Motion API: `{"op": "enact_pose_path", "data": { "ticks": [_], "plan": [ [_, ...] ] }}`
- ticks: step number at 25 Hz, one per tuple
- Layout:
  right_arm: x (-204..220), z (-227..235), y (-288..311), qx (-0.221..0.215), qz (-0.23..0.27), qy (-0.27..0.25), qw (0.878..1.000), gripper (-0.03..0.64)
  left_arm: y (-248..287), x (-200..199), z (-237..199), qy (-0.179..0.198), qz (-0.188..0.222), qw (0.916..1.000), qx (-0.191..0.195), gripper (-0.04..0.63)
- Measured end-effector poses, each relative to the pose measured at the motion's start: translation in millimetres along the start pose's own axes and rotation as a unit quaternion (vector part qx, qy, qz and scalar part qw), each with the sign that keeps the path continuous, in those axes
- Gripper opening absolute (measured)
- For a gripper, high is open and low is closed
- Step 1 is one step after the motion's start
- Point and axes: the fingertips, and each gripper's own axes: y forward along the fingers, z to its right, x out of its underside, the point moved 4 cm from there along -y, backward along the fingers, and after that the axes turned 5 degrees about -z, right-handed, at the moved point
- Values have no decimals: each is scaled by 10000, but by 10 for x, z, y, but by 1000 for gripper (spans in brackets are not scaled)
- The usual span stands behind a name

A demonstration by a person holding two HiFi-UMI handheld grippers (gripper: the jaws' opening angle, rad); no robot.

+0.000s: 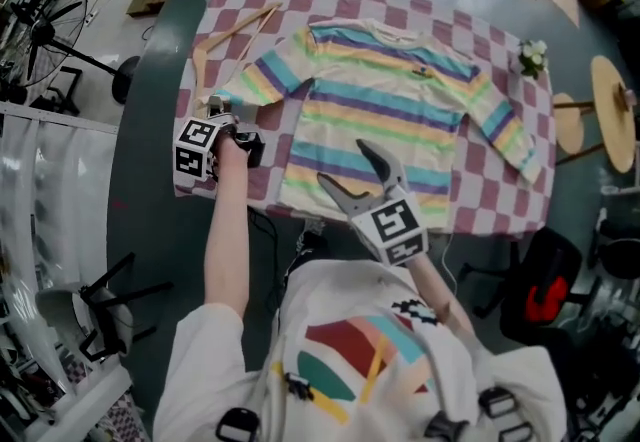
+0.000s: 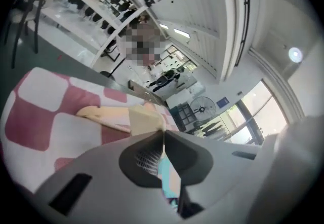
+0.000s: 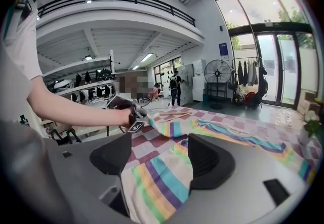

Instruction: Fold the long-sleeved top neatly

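A pink-and-white checkered cloth (image 1: 480, 195) covered the table. A wooden hanger (image 1: 238, 27) lay near its far left corner, with a little flower bunch (image 1: 533, 58) by the right edge. A round wooden stool (image 1: 612, 115) stood just off to the right.

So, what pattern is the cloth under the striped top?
Pink-and-white checked tablecloth; head view shows it best.

Top (image 1: 380, 120): pastel-striped, long sleeves. I see it spread flat, front up, on the checked cloth (image 1: 480, 205), sleeves angled outward, the cuff (image 1: 224, 100) at my left lifted slightly.
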Motion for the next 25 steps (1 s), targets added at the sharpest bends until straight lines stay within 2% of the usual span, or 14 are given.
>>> {"op": "enact_pose_path", "data": {
  "ticks": [4,7,10,13,15,17,19,22,23,25],
  "plan": [
    [29,108,-124,183,139,255,9994,347,205,12,710,813,-177,9955,451,14],
    [103,233,-256,301,190,441,9984,347,253,139,1304,1645,-250,9826,827,14],
    [195,385,-390,435,256,625,9968,347,310,410,1946,2549,-356,9584,1233,14],
    [321,554,-551,574,321,814,9945,347,365,873,2533,3435,-538,9238,1600,14],
    [424,696,-676,669,342,926,9929,347,389,1263,2851,4045,-683,8946,1773,14],
    [546,864,-811,769,343,1050,9909,347,429,1712,3099,4675,-846,8592,1899,14],
    [684,1047,-946,877,330,1186,9885,347,466,2211,3302,5379,-1024,8131,1978,14],
    [904,1318,-1137,1030,270,1378,9847,347,526,2999,3485,6331,-1347,7356,1999,14],
    [979,1401,-1198,1074,242,1437,9835,347,566,3260,3492,6567,-1476,7127,1978,14],
    [1122,1558,-1317,1168,188,1546,9809,347,668,3757,3439,6911,-1701,6744,1964,14]
  ]
}}
